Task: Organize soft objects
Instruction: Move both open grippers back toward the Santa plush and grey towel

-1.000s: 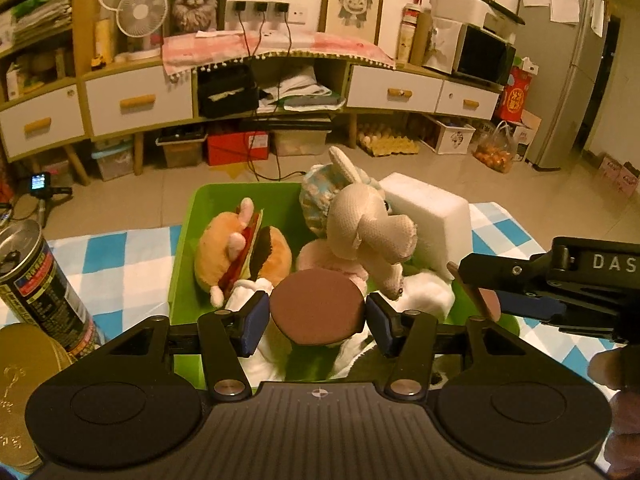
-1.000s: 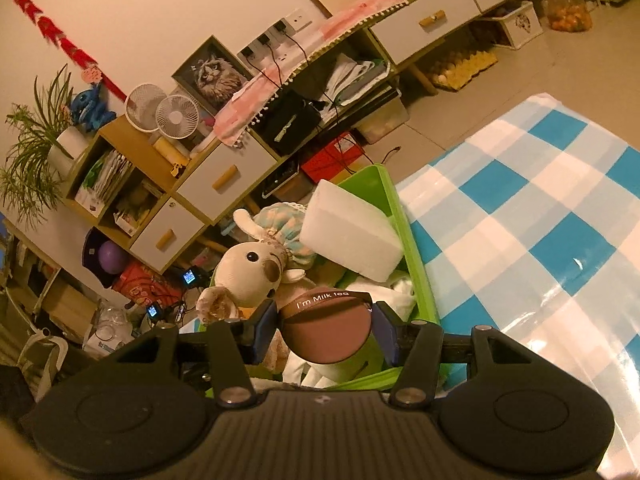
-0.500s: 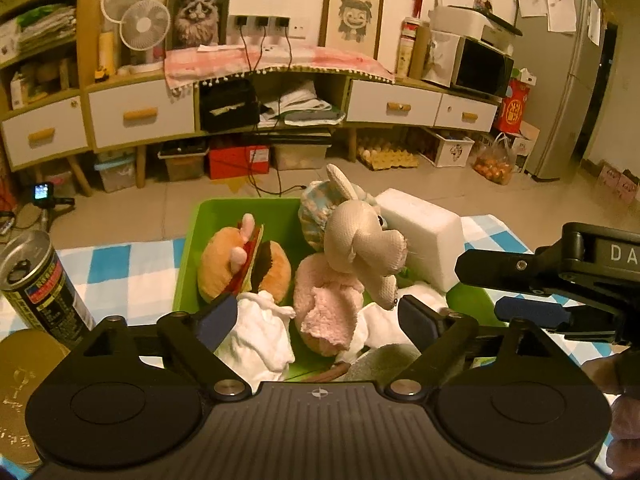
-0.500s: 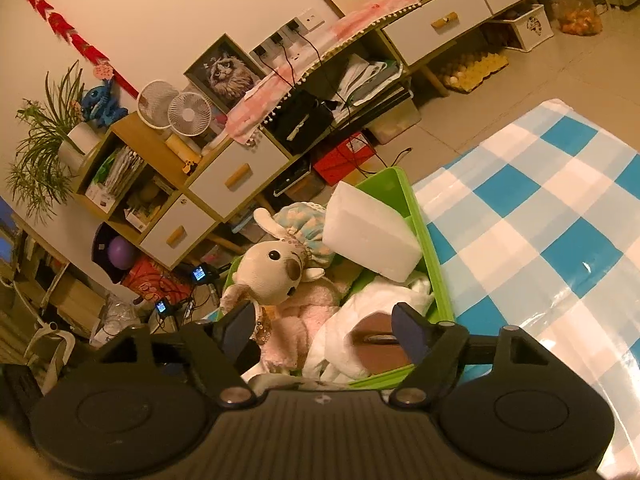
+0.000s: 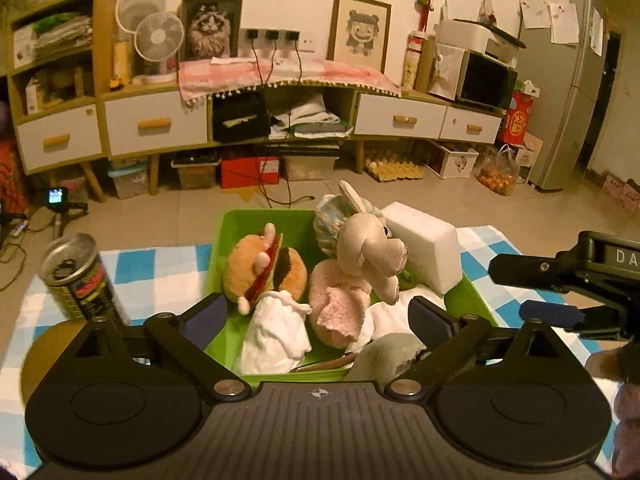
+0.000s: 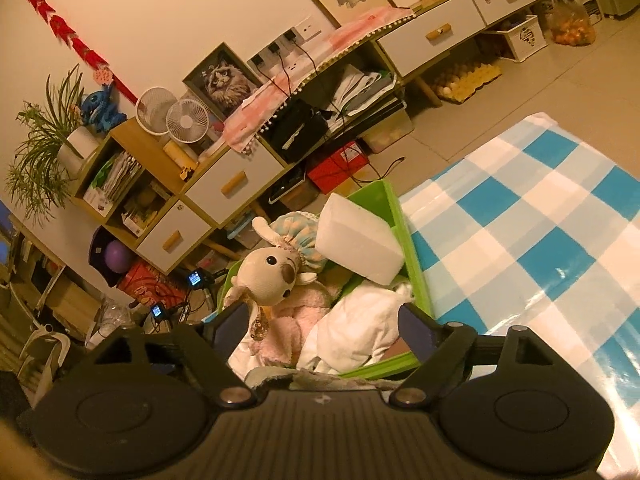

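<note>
We see the green tray (image 5: 224, 240) on the checked cloth (image 6: 540, 240), packed with soft toys: white block (image 5: 424, 248) far right, rabbit (image 5: 368, 248), burger plush (image 5: 264, 268). Our left gripper (image 5: 316, 316) and right gripper (image 6: 320, 326) have just spread wide, pinching nothing.

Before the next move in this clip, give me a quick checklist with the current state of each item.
1. Left gripper released: ok; its jaws have just been opening and hold nothing.
2. Right gripper released: ok; jaws have just been opening, clear of the white cloth between them.
3. Soft toys inside green bin: ok; burger plush, beige animal plush and foam block sit inside.
4. Brown-topped item settled in bin: cannot tell, mostly hidden.
5. Can clear of bin: ok, standing apart on the checked cloth.
</note>
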{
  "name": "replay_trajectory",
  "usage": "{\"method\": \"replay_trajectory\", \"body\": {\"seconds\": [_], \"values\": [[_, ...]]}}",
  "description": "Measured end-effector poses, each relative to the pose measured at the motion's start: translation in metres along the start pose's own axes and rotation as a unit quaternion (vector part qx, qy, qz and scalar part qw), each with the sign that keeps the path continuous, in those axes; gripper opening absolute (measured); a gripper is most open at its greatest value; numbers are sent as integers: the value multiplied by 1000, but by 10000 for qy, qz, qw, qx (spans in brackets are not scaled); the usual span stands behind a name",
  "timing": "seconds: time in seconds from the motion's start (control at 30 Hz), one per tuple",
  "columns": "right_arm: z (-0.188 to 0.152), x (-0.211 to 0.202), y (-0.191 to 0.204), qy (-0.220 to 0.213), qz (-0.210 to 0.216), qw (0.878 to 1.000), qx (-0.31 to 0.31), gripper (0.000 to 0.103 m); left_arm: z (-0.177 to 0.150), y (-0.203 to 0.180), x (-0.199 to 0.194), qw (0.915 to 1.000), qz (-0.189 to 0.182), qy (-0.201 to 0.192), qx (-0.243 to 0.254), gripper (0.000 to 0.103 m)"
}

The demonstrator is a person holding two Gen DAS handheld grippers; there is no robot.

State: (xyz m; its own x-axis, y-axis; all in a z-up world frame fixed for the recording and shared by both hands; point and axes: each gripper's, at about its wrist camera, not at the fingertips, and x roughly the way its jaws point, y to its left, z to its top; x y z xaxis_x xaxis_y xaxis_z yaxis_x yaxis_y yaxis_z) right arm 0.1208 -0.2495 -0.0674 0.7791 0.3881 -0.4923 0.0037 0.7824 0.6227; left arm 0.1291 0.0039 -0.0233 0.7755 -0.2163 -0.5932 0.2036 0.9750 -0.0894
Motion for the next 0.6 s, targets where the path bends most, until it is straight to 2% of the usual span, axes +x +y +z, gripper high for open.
{"method": "replay_trajectory", "body": {"seconds": [0.6], "values": [[-11, -40, -13, 48, -281, 9994, -177, 64, -33, 21, -57, 9995, 254, -70, -156, 98]]}}
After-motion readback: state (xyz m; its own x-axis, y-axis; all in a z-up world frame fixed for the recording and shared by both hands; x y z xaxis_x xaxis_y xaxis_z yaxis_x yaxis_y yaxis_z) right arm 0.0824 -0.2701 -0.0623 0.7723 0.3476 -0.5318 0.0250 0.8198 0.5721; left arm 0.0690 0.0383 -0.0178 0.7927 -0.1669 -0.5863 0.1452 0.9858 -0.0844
